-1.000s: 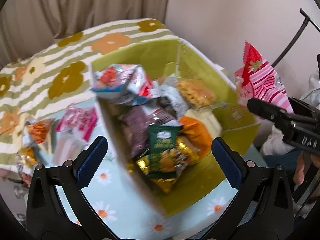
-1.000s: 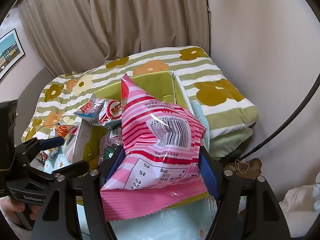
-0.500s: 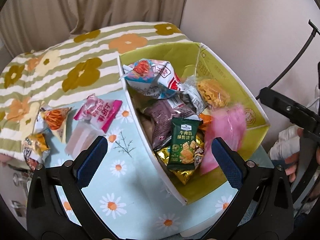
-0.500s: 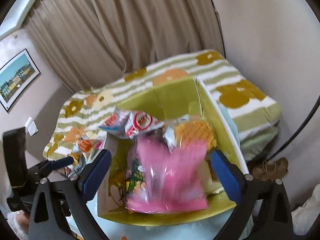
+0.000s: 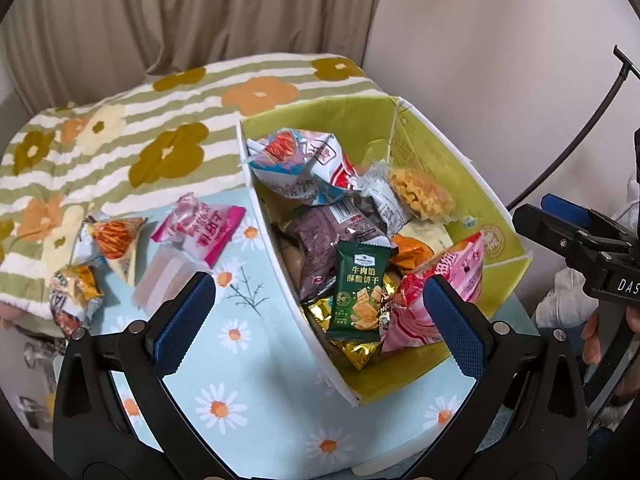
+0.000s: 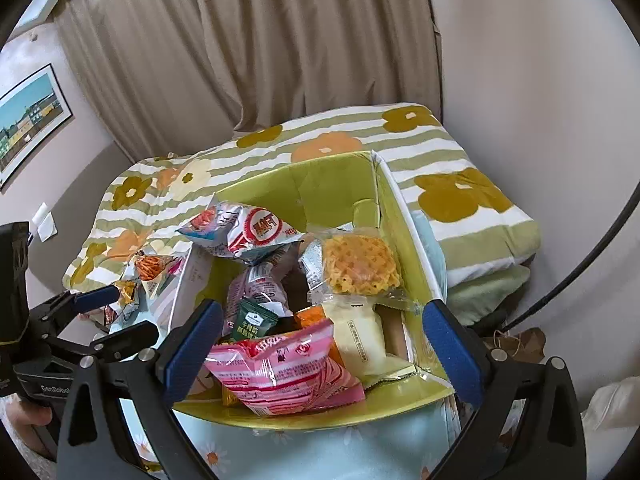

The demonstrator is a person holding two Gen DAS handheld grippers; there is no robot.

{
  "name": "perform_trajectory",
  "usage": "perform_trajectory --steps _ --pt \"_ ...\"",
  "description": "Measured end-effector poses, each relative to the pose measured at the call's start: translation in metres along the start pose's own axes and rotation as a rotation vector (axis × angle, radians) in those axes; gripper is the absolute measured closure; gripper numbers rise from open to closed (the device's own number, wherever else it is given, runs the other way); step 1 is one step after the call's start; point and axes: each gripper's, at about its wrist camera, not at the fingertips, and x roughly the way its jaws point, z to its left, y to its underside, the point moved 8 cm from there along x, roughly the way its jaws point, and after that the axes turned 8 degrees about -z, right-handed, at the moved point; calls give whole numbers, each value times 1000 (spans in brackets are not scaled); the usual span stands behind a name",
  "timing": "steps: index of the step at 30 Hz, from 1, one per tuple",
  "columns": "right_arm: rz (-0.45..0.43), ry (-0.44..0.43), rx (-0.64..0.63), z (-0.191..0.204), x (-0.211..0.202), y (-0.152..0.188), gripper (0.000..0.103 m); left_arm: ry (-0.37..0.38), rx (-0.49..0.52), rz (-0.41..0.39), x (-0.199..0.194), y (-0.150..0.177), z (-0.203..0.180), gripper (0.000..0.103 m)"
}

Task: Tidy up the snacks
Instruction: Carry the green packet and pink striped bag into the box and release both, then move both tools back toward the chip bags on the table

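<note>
Pink striped snack bag (image 6: pixel 286 372) lying inside green box (image 6: pixel 332 184) at its near edge, beside green packet (image 5: pixel 358 290) printed 牛肉馅酥脆饼干, left gripper (image 5: pixel 318 312) wide open and empty, right gripper (image 6: pixel 320 338) wide open and empty, "DAS" lettering on its body.

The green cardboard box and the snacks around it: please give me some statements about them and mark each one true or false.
1. The pink striped snack bag lies inside the green cardboard box. True.
2. The right gripper is shut on the pink striped snack bag. False: its fingers are spread wide and hold nothing.
3. The dark green biscuit packet lies on the daisy-print tablecloth outside the box. False: it rests in the box on other snacks.
4. Some snacks are outside the box, among them a pink-and-white wrapped packet. True.
5. The left gripper holds a snack. False: it is open and empty.
</note>
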Motion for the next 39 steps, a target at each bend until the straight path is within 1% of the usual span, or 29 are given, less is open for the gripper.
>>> perform_trajectory --steps 5,7,10,13,17,22,29,35,39 --pt "-18 -22 -58 13 -6 -4 3 -52 -10 -35 -18 1 4 0" --pt "-17 -42 -76 19 -7 -4 3 -82 -17 -49 -27 5 8 0" --pt "-14 -66 -101 32 -8 -3 3 -97 -44 -56 -39 15 17 0" --pt "-6 -87 -120 46 -9 0 3 -115 -72 -48 -46 27 31 0" --pt "-7 -121 -152 74 -7 1 3 -146 -101 -47 -57 38 59 0" --pt "-16 -143 -171 116 5 -1 3 -180 -125 -38 -69 48 112 0" --pt "4 -154 -177 183 39 0 3 -205 -147 -1 -71 55 197 0" --pt "25 -143 -163 237 75 1 3 -207 -126 36 -62 56 268 0" --pt "42 -158 -180 270 102 0 3 -182 -112 73 -46 61 309 0"
